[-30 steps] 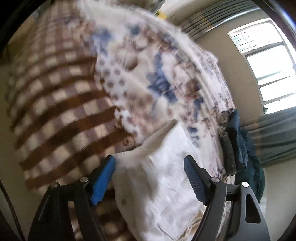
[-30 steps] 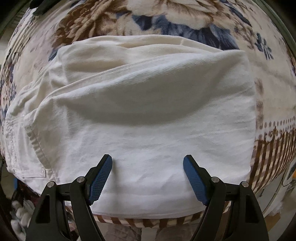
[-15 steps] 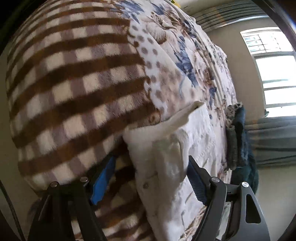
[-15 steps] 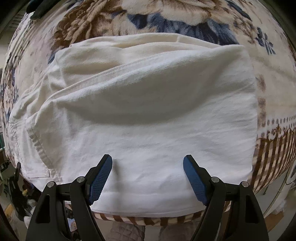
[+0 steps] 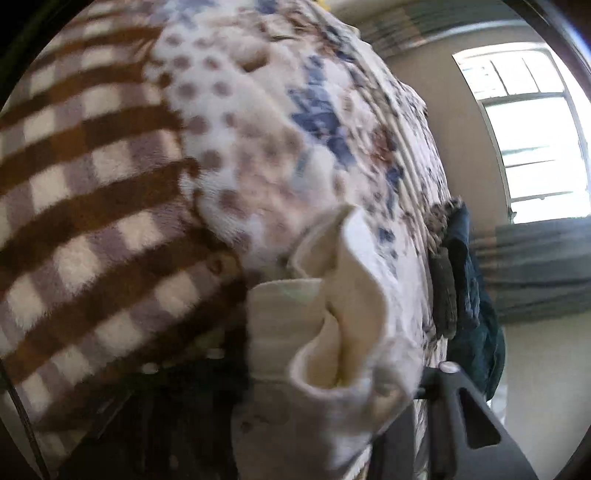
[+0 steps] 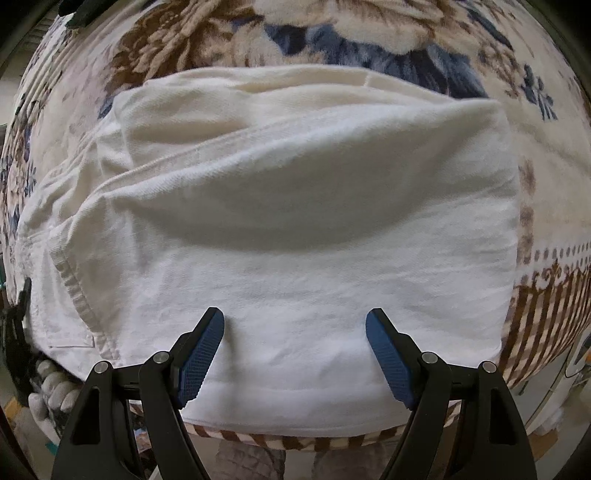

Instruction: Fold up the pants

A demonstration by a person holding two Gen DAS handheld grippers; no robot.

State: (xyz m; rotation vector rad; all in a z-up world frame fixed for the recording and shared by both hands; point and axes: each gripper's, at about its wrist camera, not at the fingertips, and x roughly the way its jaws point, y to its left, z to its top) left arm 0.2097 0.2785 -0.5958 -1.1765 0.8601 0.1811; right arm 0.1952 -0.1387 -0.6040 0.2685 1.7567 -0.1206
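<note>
Your right gripper (image 6: 294,354) has its jaws spread wide over the near edge of the cream pants (image 6: 295,229), gripping nothing. The pants lie part-folded on the floral blanket (image 6: 369,33) of the bed, long axis running left to right across your view. Your left gripper (image 5: 373,398) is buried in a bunched end of the same pants (image 5: 332,332); cloth and blur hide its jaws, so you cannot tell whether they pinch it. That left end sits nearest your left hand, and any next fold probably carries it across toward your right.
</note>
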